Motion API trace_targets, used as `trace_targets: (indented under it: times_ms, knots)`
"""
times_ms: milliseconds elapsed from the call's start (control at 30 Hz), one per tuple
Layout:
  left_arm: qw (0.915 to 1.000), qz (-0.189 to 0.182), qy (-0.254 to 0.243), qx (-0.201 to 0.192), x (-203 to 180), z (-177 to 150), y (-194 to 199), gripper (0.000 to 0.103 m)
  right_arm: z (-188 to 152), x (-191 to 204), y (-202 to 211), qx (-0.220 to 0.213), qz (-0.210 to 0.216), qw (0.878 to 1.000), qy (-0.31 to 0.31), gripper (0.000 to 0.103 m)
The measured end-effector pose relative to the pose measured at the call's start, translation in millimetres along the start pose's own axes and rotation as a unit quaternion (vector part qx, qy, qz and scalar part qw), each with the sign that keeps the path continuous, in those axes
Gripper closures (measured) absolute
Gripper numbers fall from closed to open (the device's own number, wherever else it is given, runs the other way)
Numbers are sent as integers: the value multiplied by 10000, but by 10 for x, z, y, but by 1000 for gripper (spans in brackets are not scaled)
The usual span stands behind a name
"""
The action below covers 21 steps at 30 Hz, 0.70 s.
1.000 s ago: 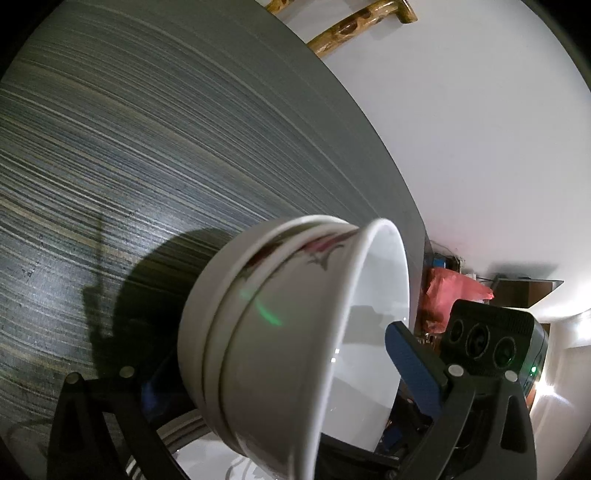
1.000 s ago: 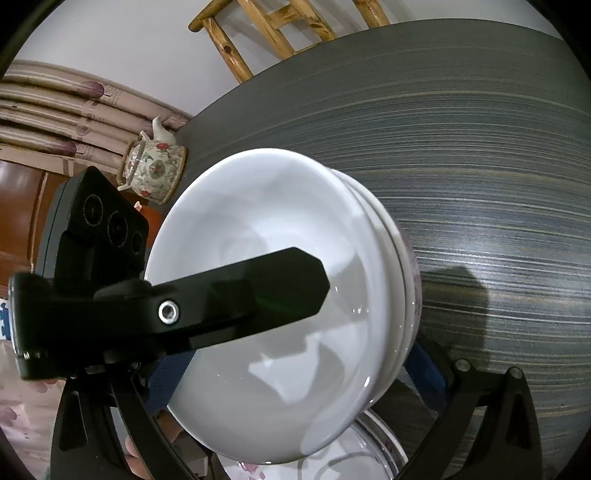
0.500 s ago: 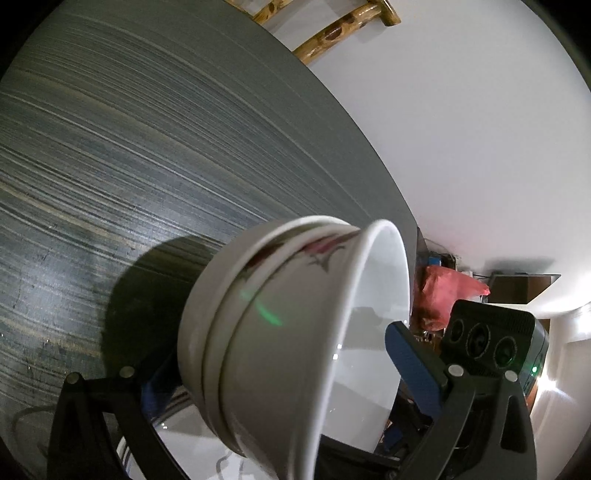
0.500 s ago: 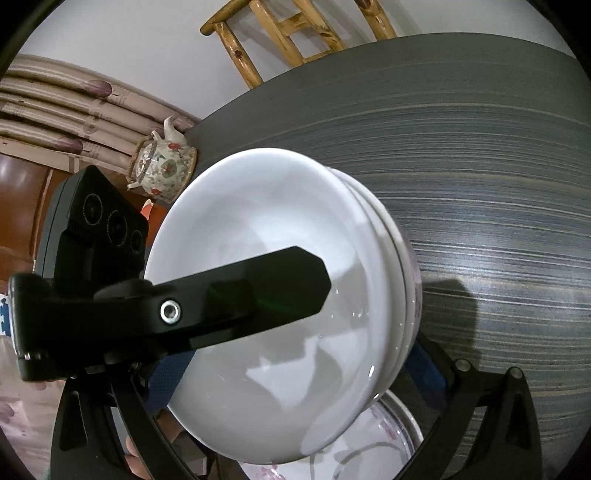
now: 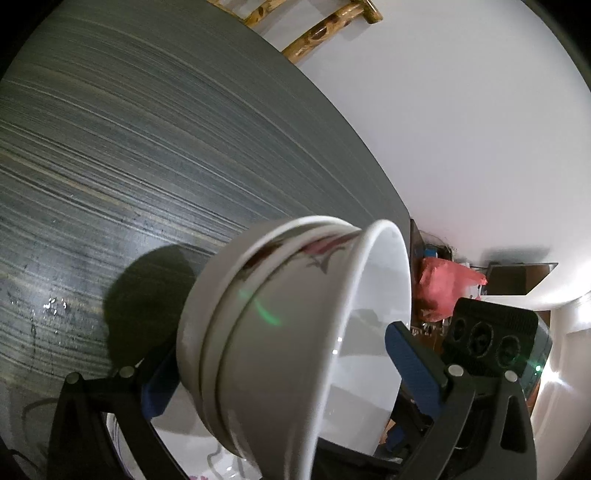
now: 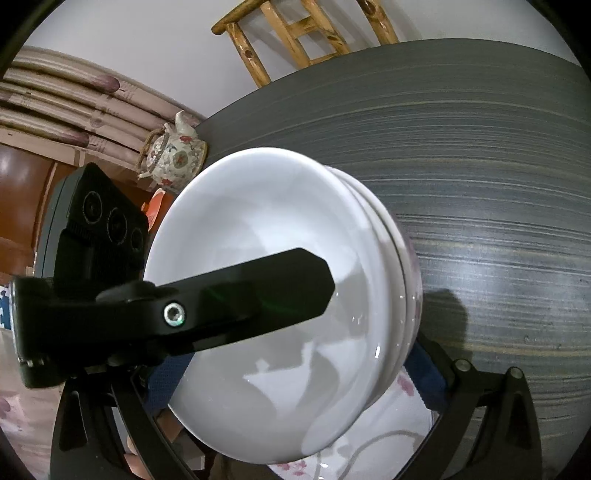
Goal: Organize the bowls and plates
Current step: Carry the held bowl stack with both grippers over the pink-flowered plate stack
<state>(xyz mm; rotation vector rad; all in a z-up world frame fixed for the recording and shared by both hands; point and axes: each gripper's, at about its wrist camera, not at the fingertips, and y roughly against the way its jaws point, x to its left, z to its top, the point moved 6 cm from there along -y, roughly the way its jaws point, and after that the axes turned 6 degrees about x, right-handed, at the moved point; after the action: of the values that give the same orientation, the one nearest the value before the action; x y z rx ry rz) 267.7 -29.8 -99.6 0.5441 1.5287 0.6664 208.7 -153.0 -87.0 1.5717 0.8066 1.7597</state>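
Observation:
A stack of nested white bowls (image 5: 295,332) with red flower marks is held above the dark table. My left gripper (image 5: 288,373) is shut on its rim, one blue pad inside the top bowl. My right gripper (image 6: 369,332) is shut on the same stack (image 6: 295,240) from the other side. The left gripper's finger (image 6: 240,299) reaches into the top bowl in the right wrist view. A white plate with pink flowers lies below the stack, in the left wrist view (image 5: 177,446) and the right wrist view (image 6: 388,443).
The dark streaked table (image 5: 147,147) stretches ahead. A flowered teapot (image 6: 173,155) stands at its far left corner. A bamboo chair (image 6: 295,33) stands behind the table. A red bag (image 5: 443,288) lies beyond the table's right end.
Both grippers and the bowl stack have moved back toward the near edge of the table. More of the flowered plate shows beneath the stack.

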Motion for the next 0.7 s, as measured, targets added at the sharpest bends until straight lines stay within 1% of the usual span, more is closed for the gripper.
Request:
trace_targets:
  times_ms: [300,533,700]
  knots:
    - [10000,55,-42,-15,18,-264,125,0,-157,80,38,-9,-8,10000,45,0]
    - [9999,111,-44,-5,-29,-390,151,0,-303,98,51,0,40,10000,20,0]
    - [9999,133,-57,18,-55,-568,160,0,-408,93,68,7,54,10000,-7,0]
